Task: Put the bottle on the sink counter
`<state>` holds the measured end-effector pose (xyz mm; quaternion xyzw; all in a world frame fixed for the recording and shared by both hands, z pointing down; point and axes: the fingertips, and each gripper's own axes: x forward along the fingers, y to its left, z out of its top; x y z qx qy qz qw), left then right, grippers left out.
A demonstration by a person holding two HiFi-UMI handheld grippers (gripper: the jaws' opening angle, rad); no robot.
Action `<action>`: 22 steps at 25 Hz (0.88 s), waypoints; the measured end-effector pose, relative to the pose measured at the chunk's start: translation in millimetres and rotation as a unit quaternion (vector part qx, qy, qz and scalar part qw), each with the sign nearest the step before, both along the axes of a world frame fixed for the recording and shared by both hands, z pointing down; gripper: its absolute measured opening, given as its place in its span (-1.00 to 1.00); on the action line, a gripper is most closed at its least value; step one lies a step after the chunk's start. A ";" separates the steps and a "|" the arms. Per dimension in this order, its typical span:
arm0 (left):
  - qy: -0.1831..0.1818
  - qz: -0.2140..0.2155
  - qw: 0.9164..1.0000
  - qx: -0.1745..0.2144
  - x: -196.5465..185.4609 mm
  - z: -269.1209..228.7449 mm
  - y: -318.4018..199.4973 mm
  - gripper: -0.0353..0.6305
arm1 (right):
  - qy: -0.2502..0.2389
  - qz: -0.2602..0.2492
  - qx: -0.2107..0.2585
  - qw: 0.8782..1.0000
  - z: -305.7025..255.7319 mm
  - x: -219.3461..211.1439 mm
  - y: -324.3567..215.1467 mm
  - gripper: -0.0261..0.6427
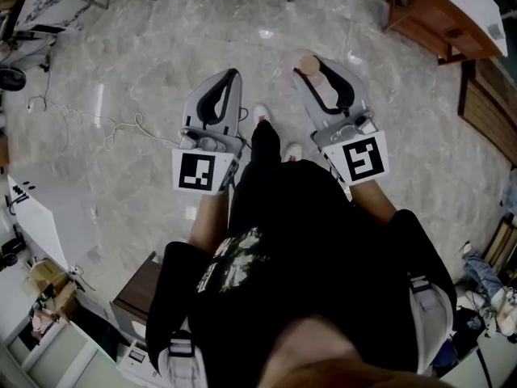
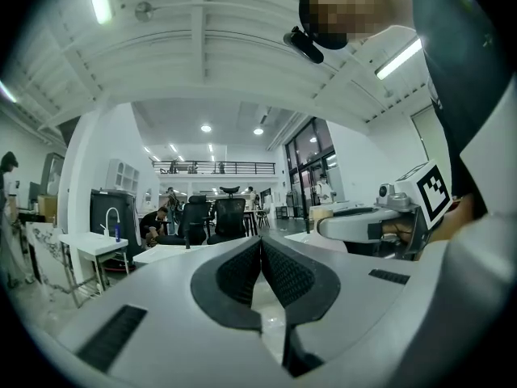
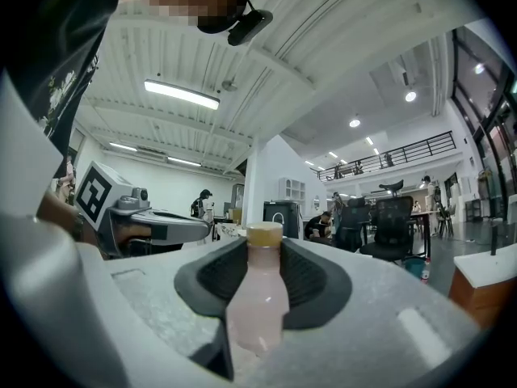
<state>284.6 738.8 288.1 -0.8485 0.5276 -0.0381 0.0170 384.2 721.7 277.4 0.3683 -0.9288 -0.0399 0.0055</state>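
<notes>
Quick note from where I stood. The person held both grippers out low over the marble floor [image 1: 121, 71]. In the head view the left gripper [image 1: 232, 75] sat at 11 o'clock of the frame centre and the right gripper [image 1: 312, 61] at 1 o'clock, side by side and not touching.

The bottle [image 1: 320, 81] was clamped in the right gripper. Pale pink body, tan cap [image 3: 264, 234]. In the right gripper view the bottle [image 3: 258, 297] lay straight along the jaws, body between the black pads [image 3: 317, 281] on both sides, cap at 12 o'clock and level with the jaw tips. The right gripper [image 3: 264, 247] was closed on it about half-wide.

In its own view the left gripper [image 2: 261, 242] had its jaws together at the tips, nothing between them.

Marker cubes sat at the rear of each gripper, left cube [image 1: 198, 170] and right cube [image 1: 363, 158], at 6 o'clock of their jaws.

A white counter with a faucet [image 2: 97, 243] showed at 9 o'clock in the left gripper view, well apart from both grippers. The bottle was nowhere near it, held up in the air.
</notes>
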 end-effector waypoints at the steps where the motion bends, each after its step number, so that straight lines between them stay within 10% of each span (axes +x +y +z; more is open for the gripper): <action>1: -0.001 0.002 1.000 0.005 -1.8 -2.4 -7.3 -0.85 | 0.001 0.002 0.001 1.000 -1.3 -1.4 -6.6 -0.57; 22: 0.024 0.064 0.998 0.006 -99.8 -26.6 -125.3 -0.85 | 0.007 0.047 0.027 0.999 -36.4 -105.5 -122.1 -0.57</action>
